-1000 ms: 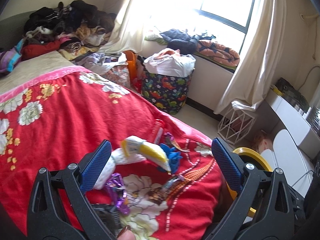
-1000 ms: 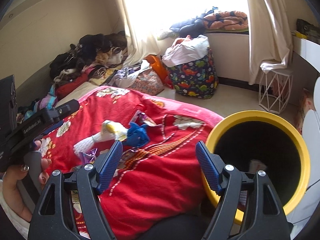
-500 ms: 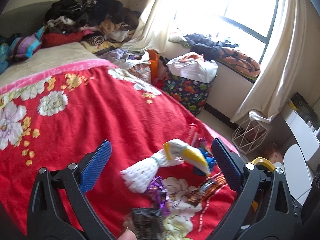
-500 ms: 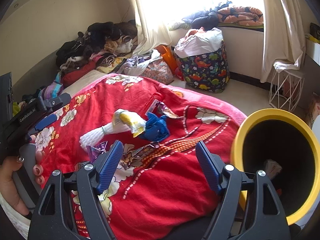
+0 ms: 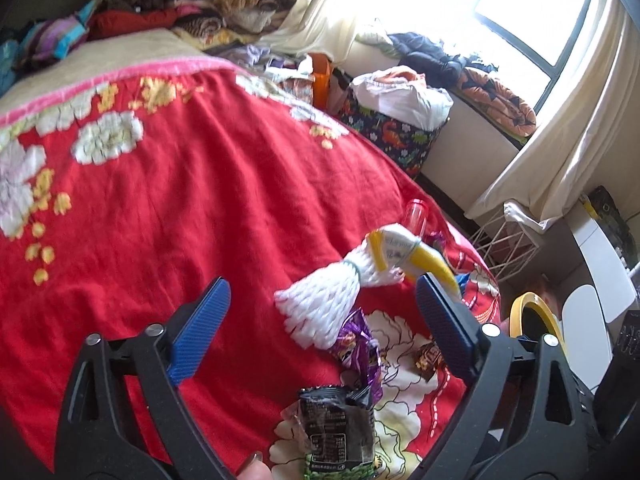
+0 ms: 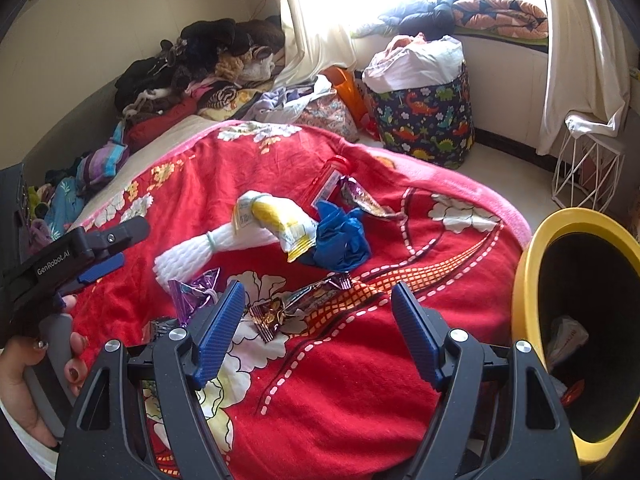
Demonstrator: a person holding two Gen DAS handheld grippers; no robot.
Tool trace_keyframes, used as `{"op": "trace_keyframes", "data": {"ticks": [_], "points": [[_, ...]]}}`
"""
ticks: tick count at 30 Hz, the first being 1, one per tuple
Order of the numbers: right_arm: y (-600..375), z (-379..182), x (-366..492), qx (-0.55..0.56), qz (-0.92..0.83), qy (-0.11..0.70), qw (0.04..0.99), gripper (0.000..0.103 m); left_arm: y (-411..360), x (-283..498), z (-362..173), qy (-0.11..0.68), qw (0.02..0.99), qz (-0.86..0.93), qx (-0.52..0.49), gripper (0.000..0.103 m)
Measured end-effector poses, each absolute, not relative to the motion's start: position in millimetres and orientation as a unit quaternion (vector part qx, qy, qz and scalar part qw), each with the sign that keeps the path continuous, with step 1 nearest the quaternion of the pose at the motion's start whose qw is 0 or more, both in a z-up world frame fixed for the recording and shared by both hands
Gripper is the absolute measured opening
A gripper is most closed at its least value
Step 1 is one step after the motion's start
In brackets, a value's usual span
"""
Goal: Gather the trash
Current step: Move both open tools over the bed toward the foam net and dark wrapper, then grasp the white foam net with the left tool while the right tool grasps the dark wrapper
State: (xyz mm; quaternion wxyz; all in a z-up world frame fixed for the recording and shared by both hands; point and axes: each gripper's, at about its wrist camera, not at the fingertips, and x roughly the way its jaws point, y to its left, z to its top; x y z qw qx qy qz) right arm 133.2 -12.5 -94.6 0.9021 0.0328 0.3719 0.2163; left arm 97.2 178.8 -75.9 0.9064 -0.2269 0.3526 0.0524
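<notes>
Trash lies on the red flowered blanket [image 5: 168,200]: a white foam net [image 5: 320,304] with a yellow-white wrapper [image 5: 400,248], a purple wrapper [image 5: 356,348], a dark snack bag [image 5: 340,428], a brown wrapper [image 6: 300,306], a crumpled blue bag [image 6: 340,240] and a red tube [image 6: 328,180]. My left gripper [image 5: 320,320] hovers over the foam net and purple wrapper; its jaws are closing, and the pads touch nothing. My right gripper [image 6: 318,320] stands open just above the brown wrapper. The left gripper [image 6: 120,248] shows in the right wrist view, held by a hand [image 6: 24,380].
A yellow-rimmed bin [image 6: 532,280] with some trash inside stands at the bed's right edge. A dinosaur-print basket [image 6: 428,120], a white wire stand [image 6: 588,172] and curtains are by the window. Piled clothes [image 6: 200,64] fill the bed's far end.
Both grippers have moved forward and down over the blanket toward the trash pile. The dark snack bag and brown wrapper now sit closer in view. The left jaws stand slightly narrower.
</notes>
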Motion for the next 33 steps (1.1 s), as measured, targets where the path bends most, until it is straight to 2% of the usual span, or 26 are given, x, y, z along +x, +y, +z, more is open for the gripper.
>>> {"op": "trace_keyframes", "data": {"ticks": [8, 9, 13, 16, 18, 19, 24, 33], "points": [[-3, -119, 152, 0.05, 0.221, 0.41, 0.884, 0.072, 181, 102, -96, 0.369, 0.892, 0.038, -0.259, 0.069], [-3, -121, 153, 0.052, 0.22, 0.414, 0.882, 0.072, 180, 103, -98, 0.371, 0.891, 0.038, -0.258, 0.064], [0, -131, 163, 0.071, 0.22, 0.435, 0.87, 0.067, 180, 105, -104, 0.379, 0.886, 0.038, -0.263, 0.058], [2, -138, 170, 0.075, 0.219, 0.444, 0.866, 0.057, 179, 106, -106, 0.382, 0.885, 0.037, -0.263, 0.052], [3, -142, 174, 0.081, 0.224, 0.453, 0.859, 0.036, 177, 107, -107, 0.384, 0.885, 0.037, -0.259, 0.05], [4, -144, 174, 0.084, 0.229, 0.457, 0.855, 0.031, 176, 108, -107, 0.385, 0.885, 0.037, -0.259, 0.047], [1, -143, 166, 0.084, 0.241, 0.446, 0.857, 0.022, 176, 109, -109, 0.387, 0.885, 0.038, -0.257, 0.032], [-20, -133, 148, 0.085, 0.243, 0.431, 0.865, 0.02, 169, 106, -100, 0.382, 0.891, 0.034, -0.242, 0.017]]}}
